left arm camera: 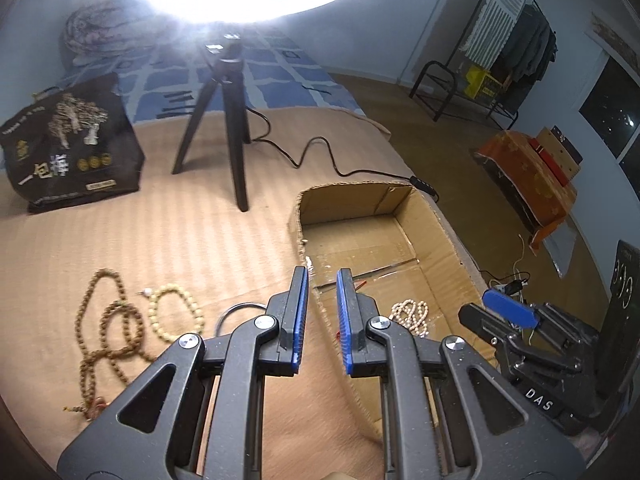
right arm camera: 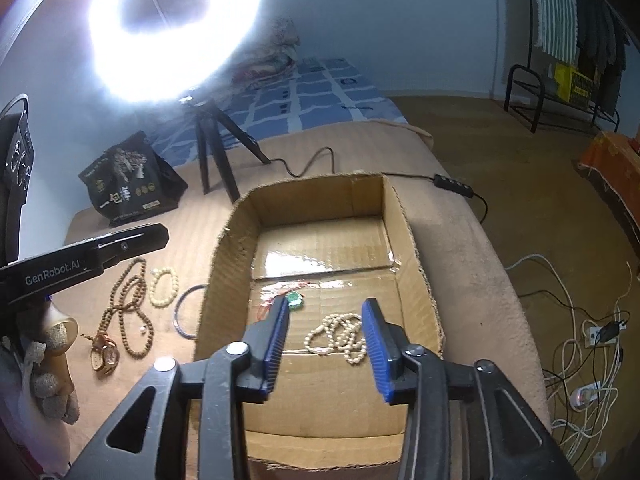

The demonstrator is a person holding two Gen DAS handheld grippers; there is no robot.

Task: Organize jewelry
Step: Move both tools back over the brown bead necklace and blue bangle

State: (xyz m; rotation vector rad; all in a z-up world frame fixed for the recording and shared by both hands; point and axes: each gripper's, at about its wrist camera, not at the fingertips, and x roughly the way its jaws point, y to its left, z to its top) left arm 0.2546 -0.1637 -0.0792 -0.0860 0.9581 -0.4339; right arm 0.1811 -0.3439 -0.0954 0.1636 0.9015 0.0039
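Now two pieces lie inside the cardboard box, four outside on the bed.
Inside: one pale bead strand, one green pendant. Outside: one brown bead necklace, one cream bracelet, one bangle, one watch. Left gripper and right gripper hold nothing, jaws apart.

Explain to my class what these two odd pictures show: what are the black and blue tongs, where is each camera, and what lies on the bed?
The tongs are hand-held grippers, one in each of a person's hands, with a camera looking along the fingers. One picture looks past the left gripper, the other past the right gripper. Both stand open and hold nothing. On the tan blanket sits an open cardboard box containing a pale bead necklace and a green pendant. Beside the box lie a brown bead strand, a cream bracelet, a dark bangle and a watch.
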